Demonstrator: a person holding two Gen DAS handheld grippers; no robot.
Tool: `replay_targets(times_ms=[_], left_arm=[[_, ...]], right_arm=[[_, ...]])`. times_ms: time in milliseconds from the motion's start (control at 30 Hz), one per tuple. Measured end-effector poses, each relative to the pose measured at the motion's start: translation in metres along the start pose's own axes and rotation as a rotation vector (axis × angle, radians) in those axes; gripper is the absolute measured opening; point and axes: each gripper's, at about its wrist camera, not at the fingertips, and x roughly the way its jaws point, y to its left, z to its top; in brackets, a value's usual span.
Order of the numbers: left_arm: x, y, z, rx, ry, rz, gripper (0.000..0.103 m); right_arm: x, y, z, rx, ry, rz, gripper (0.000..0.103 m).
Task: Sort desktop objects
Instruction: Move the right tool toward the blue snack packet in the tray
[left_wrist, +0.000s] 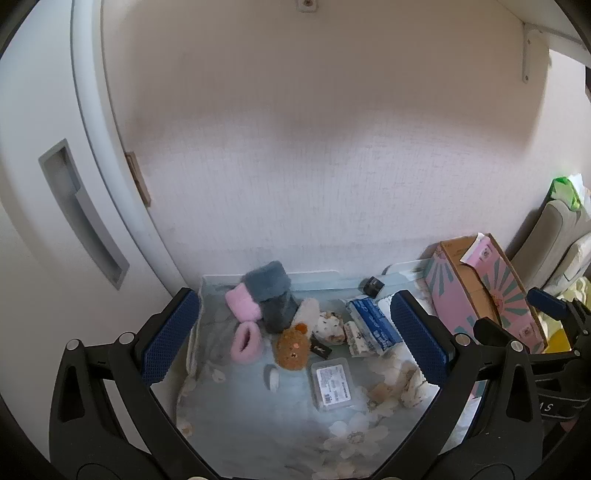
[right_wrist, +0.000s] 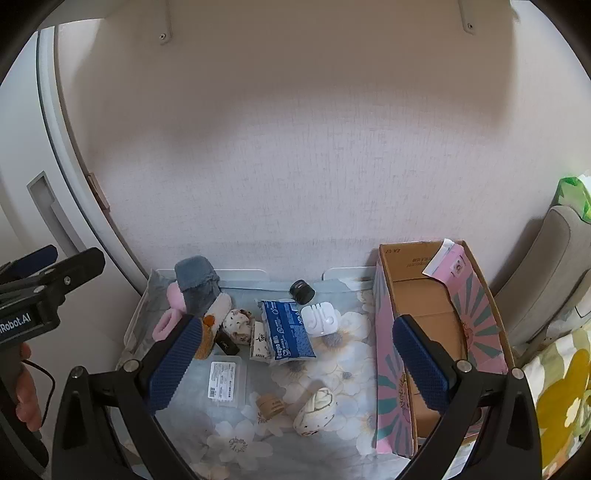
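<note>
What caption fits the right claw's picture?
Open right claw hovering over small things on the flowery tablecloth, beside the empty pink cardboard box.

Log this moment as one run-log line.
stage: pre-grasp | left gripper: open, empty | right gripper: open, empty | cardboard box: empty | items: scattered on floral cloth

Grey sock (right_wrist: 197, 286), pink scrunchie (left_wrist: 244, 341), blue pack (right_wrist: 286, 330), clear case (right_wrist: 224, 380) and white earbuds (right_wrist: 320, 319) lie scattered beside an open, empty pink box (right_wrist: 436, 332).
</note>
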Motion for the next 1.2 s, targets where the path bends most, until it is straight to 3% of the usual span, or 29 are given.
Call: replay_targets(times_ms=[433,833,1000,1200], left_arm=[[0.018,0.013,-0.009,-0.035,0.048,-0.002,0.103],[0.026,0.045,-0.005,-0.091,0.035,-0.014,0.103],[0.039,0.055,-0.026,-0.095,0.073,-0.027,0.103],[0.091,0.06,-0.082,-0.127,0.224,-0.046,0.102]], right_arm=[[0.016,0.007,-0.002,-0.013,0.048,0.02,0.103],[0.031,-0.003,0.007,0.0,0.067,0.047,0.103],[0.053,-0.009,0.013,-0.002,0.123,0.119,0.103],[0.127,-0.009,0.008,0.024,0.287,0.232,0.103]])
